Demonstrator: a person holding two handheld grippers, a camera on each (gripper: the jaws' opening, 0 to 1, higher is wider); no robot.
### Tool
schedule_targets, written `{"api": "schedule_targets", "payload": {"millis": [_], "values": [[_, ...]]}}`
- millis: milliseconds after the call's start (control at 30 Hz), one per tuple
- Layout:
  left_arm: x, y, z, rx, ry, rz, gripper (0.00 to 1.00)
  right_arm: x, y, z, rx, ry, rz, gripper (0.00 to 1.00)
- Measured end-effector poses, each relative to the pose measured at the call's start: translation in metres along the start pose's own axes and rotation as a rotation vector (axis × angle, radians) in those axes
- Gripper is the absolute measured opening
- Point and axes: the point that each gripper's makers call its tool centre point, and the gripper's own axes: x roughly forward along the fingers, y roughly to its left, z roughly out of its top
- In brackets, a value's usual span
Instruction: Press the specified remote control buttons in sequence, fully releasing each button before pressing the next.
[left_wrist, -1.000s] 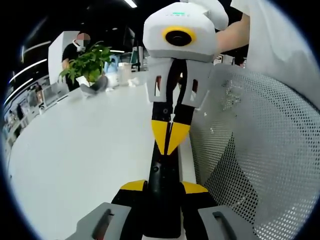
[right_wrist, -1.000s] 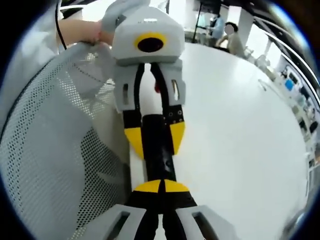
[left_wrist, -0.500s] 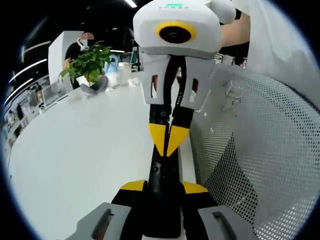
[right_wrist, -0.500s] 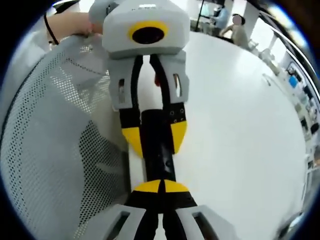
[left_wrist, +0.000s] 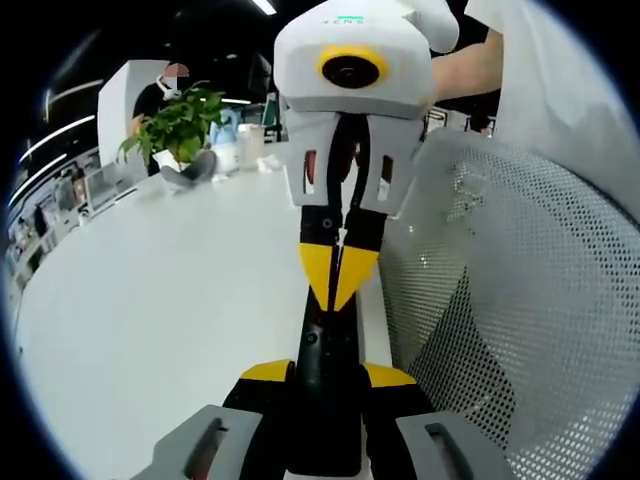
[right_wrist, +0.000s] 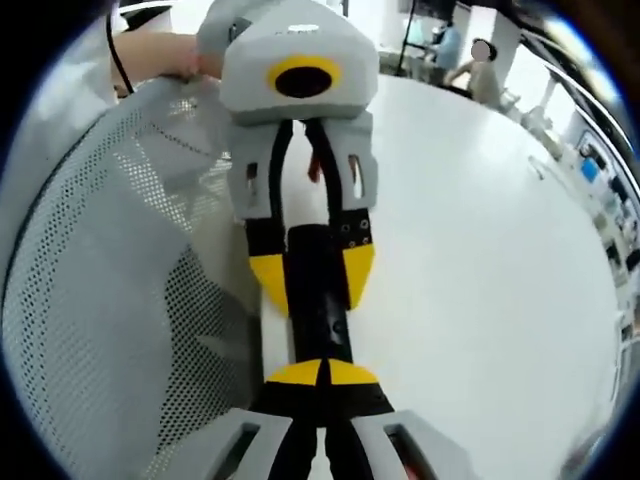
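Observation:
My left gripper (left_wrist: 328, 374) is shut on a black remote control (left_wrist: 324, 415), its yellow-tipped jaws clamping the remote's two sides. In the right gripper view the same left gripper (right_wrist: 314, 284) hangs down from the top with the remote (right_wrist: 321, 322) between its jaws. My right gripper (right_wrist: 320, 373) is shut, and its joined yellow tips rest against the remote's face. In the left gripper view the right gripper (left_wrist: 338, 292) comes down from above, its closed point meeting the remote's upper part. The buttons are too dark to make out.
A white table (left_wrist: 160, 290) spreads under both grippers. A white mesh chair back (left_wrist: 520, 300) stands close beside them, also seen as mesh chair back (right_wrist: 110, 260). A potted plant (left_wrist: 180, 125) and seated people sit at the far end. A person's hand (right_wrist: 160, 55) holds the left gripper.
The right gripper's body tipped slightly nearer half a second ago and has eased back. Its tips stay on the remote, and the left gripper's hold is the same.

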Motion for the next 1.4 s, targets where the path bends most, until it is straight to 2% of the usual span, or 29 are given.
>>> {"api": "schedule_targets", "payload": {"millis": [667,767,933,1000,1133,1233,1400], "values": [[0.0,0.001,0.001,-0.036,-0.003,-0.005,0.26,-0.006,-0.002,-0.011,0.03,0.029,-0.03,0.0],[0.0,0.001,0.001,-0.04,-0.003,-0.005,0.26,-0.004,-0.002,-0.01,0.012,0.048,-0.031,0.0],[0.0,0.0,0.001,-0.043,-0.004,-0.007,0.26,-0.004,-0.001,-0.01,-0.097,0.085,-0.039,0.0],[0.0,0.0,0.001,-0.046,-0.004,-0.008,0.26,-0.003,-0.001,-0.01,-0.114,0.089,-0.04,0.0],[0.0,0.0,0.001,-0.052,-0.004,-0.006,0.26,-0.003,-0.002,-0.01,-0.101,0.086,-0.045,0.0],[0.0,0.001,0.003,-0.097,-0.01,-0.008,0.26,-0.003,-0.002,-0.009,-0.069,0.065,-0.053,0.0],[0.0,-0.001,0.001,-0.012,0.001,-0.007,0.26,-0.004,-0.002,-0.009,-0.03,0.031,-0.055,0.0]]}}
